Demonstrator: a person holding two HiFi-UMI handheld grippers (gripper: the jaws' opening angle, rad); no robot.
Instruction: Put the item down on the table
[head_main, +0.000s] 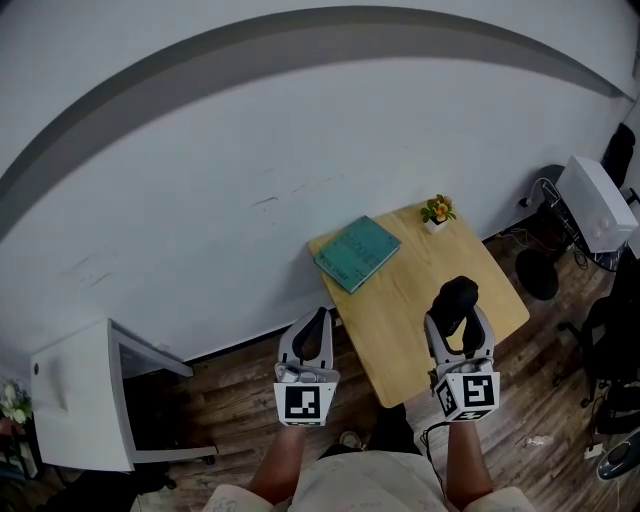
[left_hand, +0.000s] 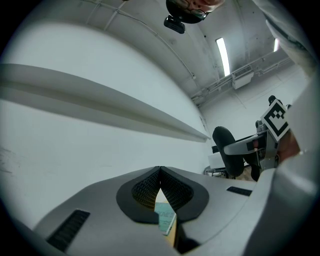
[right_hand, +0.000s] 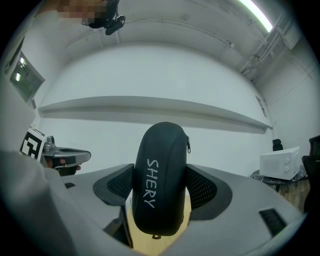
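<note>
black case gripped in my right gripper (head_main: 460, 318), over the table (head_main: 410, 345)

my right jaws press on both sides of the zipped black case (right_hand: 160, 180), lettered "shery", which stands upright above the wooden top's near part. my left gripper (head_main: 313, 335) hangs just off the table's left edge, jaw tips closed together on nothing. a teal book (head_main: 356, 253) and a small potted plant (head_main: 436, 211) sit at the far end.

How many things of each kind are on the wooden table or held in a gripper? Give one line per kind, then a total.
Book: 1
Potted plant: 1
Case, in the right gripper: 1
Total: 3
</note>
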